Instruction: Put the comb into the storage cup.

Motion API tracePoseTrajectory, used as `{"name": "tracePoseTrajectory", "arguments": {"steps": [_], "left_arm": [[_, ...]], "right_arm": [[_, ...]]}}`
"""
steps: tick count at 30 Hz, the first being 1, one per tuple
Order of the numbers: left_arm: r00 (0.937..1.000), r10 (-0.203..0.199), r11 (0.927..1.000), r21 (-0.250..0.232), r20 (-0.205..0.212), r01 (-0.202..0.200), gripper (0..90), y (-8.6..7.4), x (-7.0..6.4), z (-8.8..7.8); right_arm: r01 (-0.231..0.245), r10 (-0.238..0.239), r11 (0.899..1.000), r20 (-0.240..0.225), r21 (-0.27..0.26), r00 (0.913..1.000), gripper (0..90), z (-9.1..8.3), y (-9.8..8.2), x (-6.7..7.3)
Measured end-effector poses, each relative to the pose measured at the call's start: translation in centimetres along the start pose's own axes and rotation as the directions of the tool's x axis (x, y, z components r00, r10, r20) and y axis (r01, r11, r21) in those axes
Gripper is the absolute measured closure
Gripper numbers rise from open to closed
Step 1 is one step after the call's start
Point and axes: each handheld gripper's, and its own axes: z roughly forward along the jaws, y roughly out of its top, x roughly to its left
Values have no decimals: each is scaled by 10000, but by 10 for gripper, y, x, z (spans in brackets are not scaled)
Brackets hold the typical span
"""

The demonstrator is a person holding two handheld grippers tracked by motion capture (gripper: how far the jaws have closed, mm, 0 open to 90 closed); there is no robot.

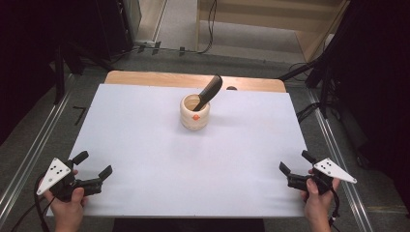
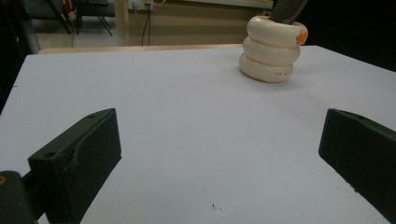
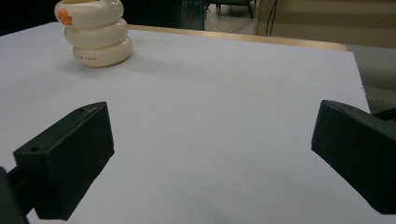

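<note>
Both grippers parked wide open, cream holder and its dark tool not yet approached.

The left gripper (image 1: pixel 96 164) and right gripper (image 1: pixel 293 162) rest at the near corners of the white table (image 1: pixel 145 145), each with jaws spread wide and nothing between them. The ribbed cream holder (image 1: pixel 195 112) stands upright toward the far middle, well apart from both, with a dark-handled tool (image 1: pixel 209 91) leaning out of it to the right; its working end is hidden inside, so it may be a spatula or a brush. This looks like the starting step: next, one gripper would reach forward and close on the handle, perhaps with the other steadying the holder.
</note>
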Motion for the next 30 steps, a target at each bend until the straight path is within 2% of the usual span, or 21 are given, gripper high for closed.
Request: {"name": "tracePoseTrajectory", "arguments": {"steps": [6,9,12,18,23,30], "left_arm": [[10000,33,10000,18,13,-33,0,0,0,1],[10000,62,10000,35,51,-62,0,0,0,1],[10000,77,10000,54,50,-77,0,0,0,1],[10000,65,10000,33,55,-65,0,0,0,1],[10000,71,10000,24,52,-71,0,0,0,1],[10000,40,10000,36,-25,-40,0,0,-1,1]], "right_arm": [[93,-94,10000,141,13,9999,0,-12,-7,-6],[-64,63,10000,229,22,9997,0,-18,-10,-11],[26,-29,10000,489,67,9988,0,-21,-14,-14],[-50,49,10000,610,15,9981,0,-27,-17,-22],[-351,355,9993,394,-112,9986,0,-30,-21,-26],[-139,140,9999,337,-31,9993,0,-28,-22,-24]]}}
